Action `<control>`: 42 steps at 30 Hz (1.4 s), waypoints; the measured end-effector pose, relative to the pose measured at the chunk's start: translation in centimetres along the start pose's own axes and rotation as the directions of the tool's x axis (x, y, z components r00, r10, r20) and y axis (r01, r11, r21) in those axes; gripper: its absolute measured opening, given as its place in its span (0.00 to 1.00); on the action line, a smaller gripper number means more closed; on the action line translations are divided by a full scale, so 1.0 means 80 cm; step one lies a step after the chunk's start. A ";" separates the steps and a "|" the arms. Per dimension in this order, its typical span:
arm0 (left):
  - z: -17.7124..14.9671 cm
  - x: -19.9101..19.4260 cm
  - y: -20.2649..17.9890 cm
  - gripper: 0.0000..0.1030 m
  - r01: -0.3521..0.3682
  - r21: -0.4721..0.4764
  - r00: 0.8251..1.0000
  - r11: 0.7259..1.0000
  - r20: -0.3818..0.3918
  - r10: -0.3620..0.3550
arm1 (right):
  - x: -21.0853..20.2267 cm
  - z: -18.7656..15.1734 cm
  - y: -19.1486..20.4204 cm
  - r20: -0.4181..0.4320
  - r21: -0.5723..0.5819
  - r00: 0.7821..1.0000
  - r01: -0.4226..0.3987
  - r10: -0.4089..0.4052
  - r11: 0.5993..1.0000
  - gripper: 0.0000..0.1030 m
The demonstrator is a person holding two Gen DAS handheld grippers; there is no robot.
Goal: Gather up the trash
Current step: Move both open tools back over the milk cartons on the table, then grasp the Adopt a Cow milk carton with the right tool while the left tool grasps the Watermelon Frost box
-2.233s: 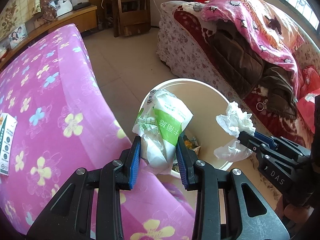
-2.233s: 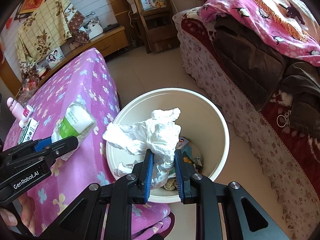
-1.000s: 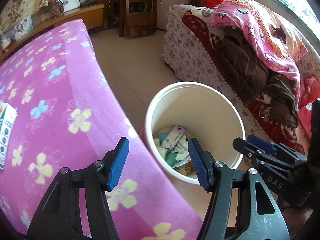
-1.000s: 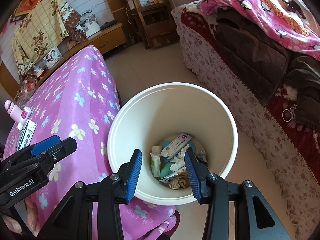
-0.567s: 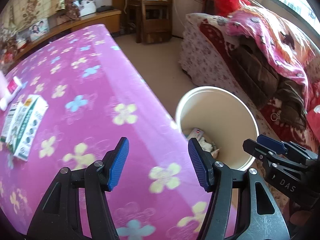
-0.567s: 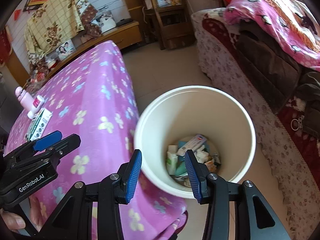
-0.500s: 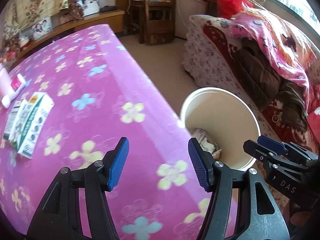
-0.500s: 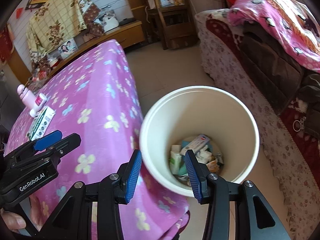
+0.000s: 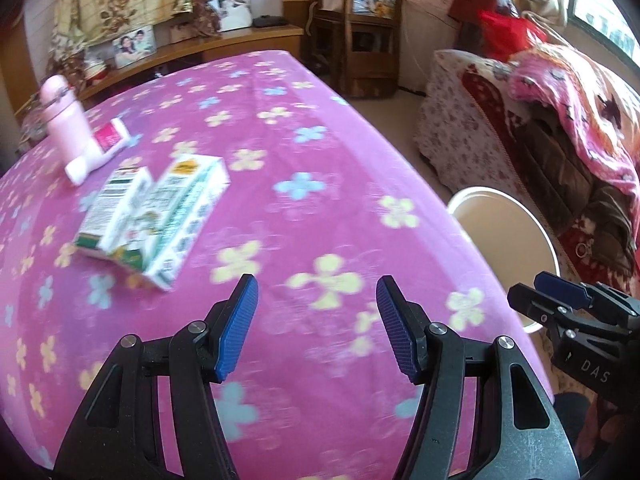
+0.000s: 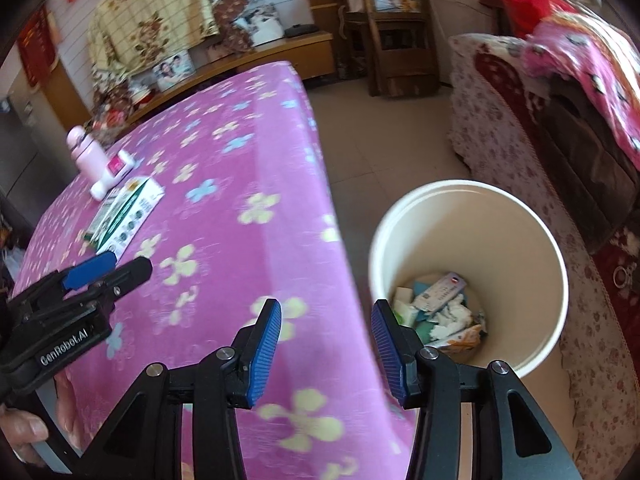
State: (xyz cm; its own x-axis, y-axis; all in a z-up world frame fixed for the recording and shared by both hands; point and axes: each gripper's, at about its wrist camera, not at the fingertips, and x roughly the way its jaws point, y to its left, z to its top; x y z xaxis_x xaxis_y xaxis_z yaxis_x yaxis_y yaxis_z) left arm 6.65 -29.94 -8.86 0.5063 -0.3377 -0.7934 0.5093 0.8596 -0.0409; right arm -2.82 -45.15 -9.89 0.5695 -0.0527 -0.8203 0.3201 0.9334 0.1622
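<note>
Two green-and-white cartons (image 9: 160, 216) lie side by side on the pink flowered tablecloth (image 9: 320, 160), up and left of my left gripper (image 9: 316, 292), which is open and empty above the cloth. Behind them lie a white-and-pink tube (image 9: 100, 148) and a pink bottle (image 9: 64, 120). My right gripper (image 10: 326, 312) is open and empty over the table's edge, beside the cream bin (image 10: 468, 216). Wrappers and tissue (image 10: 440, 308) lie at the bin's bottom. The cartons (image 10: 128, 212) also show in the right wrist view, beyond the left gripper (image 10: 100, 272).
The bin (image 9: 500, 216) stands on the tiled floor between the table and a sofa piled with blankets (image 9: 560, 120). A wooden chair (image 9: 356, 40) and a low cabinet with photos (image 9: 200, 44) line the far wall. A hand (image 10: 24, 432) holds the left gripper.
The tissue pack and the crumpled tissue left my grippers and now lie in the bin. Both grippers then swung left from above the bin to over the table, bringing the cartons into view.
</note>
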 end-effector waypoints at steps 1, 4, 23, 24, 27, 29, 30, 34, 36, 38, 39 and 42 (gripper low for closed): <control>-0.001 -0.003 0.010 0.58 -0.007 -0.009 1.000 1.000 0.002 0.007 | 0.003 0.000 0.009 -0.005 -0.012 1.000 -0.002 0.002 1.000 0.44; -0.005 -0.010 0.037 0.58 -0.022 -0.038 1.000 0.999 0.008 0.023 | 0.011 0.001 0.033 -0.021 -0.033 1.000 -0.018 0.017 0.999 0.44; -0.040 -0.039 0.185 0.58 -0.123 -0.178 0.992 0.976 -0.002 0.125 | 0.052 0.006 0.170 -0.075 -0.161 0.993 -0.106 0.095 0.981 0.44; -0.042 -0.039 0.193 0.58 -0.125 -0.186 0.992 0.974 -0.008 0.126 | 0.054 0.008 0.176 -0.078 -0.165 0.992 -0.109 0.097 0.980 0.44; -0.048 -0.039 0.214 0.58 -0.136 -0.213 0.991 0.967 -0.022 0.134 | 0.062 0.017 0.193 -0.084 -0.168 0.990 -0.124 0.111 0.978 0.47; -0.051 -0.039 0.228 0.58 -0.137 -0.235 0.991 0.962 -0.029 0.134 | 0.067 0.025 0.202 -0.085 -0.156 0.988 -0.138 0.126 0.978 0.54; -0.053 -0.040 0.235 0.58 -0.137 -0.247 0.991 0.959 -0.032 0.134 | 0.070 0.030 0.208 -0.084 -0.145 0.987 -0.147 0.136 0.979 0.57; -0.054 -0.040 0.253 0.59 -0.136 -0.276 0.991 0.951 -0.033 0.132 | 0.090 0.057 0.233 -0.089 -0.087 0.981 -0.182 0.174 0.979 0.58; -0.052 -0.040 0.259 0.58 -0.134 -0.284 0.991 0.949 -0.034 0.129 | 0.104 0.073 0.246 -0.094 -0.047 0.977 -0.195 0.190 0.980 0.58; -0.049 -0.040 0.265 0.59 -0.126 -0.294 0.992 0.948 -0.029 0.123 | 0.113 0.086 0.256 -0.095 -0.016 0.978 -0.190 0.188 0.982 0.60; -0.048 -0.040 0.269 0.59 -0.119 -0.304 0.993 0.945 -0.026 0.116 | 0.119 0.094 0.263 -0.090 -0.005 0.980 -0.180 0.179 0.984 0.67; -0.041 -0.036 0.281 0.59 -0.089 -0.334 0.996 0.938 -0.029 0.084 | 0.136 0.111 0.281 -0.098 -0.003 0.984 -0.150 0.149 0.989 0.69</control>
State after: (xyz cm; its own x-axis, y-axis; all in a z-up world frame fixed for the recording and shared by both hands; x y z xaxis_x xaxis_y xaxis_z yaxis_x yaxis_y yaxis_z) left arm 14.36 -8.38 -9.45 0.5270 -0.2531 -0.8113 0.2005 0.9647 -0.1707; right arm 17.27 -27.90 -10.28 0.5338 0.1215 -0.8368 0.2289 0.9319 0.2814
